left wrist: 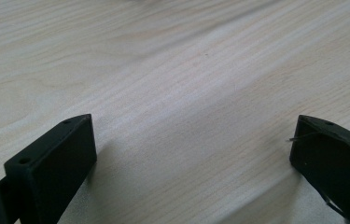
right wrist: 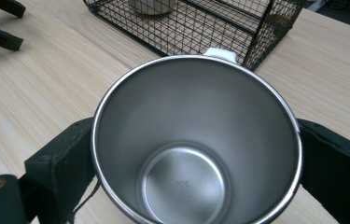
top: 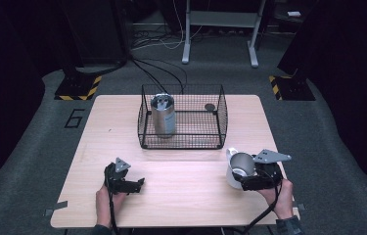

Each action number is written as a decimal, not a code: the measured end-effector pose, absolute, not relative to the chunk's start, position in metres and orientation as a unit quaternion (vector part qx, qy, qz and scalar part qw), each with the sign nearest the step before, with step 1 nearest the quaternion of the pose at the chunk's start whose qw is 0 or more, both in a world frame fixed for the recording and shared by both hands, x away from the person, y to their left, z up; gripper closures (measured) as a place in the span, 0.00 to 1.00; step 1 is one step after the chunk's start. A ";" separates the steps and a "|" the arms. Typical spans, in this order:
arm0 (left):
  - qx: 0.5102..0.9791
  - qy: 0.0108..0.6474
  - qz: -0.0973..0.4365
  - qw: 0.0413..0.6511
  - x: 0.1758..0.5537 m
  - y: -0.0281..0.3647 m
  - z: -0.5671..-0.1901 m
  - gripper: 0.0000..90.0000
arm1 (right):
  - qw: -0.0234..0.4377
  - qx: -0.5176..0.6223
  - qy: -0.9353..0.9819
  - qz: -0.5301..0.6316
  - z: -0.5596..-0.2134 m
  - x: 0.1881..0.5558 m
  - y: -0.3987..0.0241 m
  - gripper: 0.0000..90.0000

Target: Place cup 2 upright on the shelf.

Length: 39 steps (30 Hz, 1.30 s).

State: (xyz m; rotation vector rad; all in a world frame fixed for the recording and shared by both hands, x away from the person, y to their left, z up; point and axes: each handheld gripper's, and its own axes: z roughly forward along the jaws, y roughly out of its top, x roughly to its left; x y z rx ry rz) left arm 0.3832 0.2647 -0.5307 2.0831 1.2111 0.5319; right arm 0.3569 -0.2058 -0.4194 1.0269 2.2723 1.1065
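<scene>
The left tool (left wrist: 193, 154) has its jaws wide apart just above the pale wooden table (left wrist: 172, 70).

Large dark numeral "6" marked on grey floor (top: 34, 122), left of table (top: 98, 147), mid-left of high view; faint stamp reading "304" on inner bottom of steel cup (right wrist: 182, 183), lower centre of right gripper view; nothing else legible.

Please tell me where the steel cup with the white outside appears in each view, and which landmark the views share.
High view: cup at lower right, between the right gripper jaws.
Right gripper view: cup centre, seen from above, jaws on both sides.
Left gripper view: bare tabletop between its open jaws.
Shared landmark: wire basket behind the cup.
</scene>
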 end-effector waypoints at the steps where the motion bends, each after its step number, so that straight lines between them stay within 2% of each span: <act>1: 0.795 0.464 0.204 0.332 0.383 0.265 -0.531 0.00 | 0.204 0.367 0.817 0.396 -0.418 0.358 -0.204 0.07; 39: 0.798 0.461 0.202 0.331 0.384 0.265 -0.531 0.00 | 0.185 0.325 0.828 0.418 -0.396 0.389 -0.148 0.07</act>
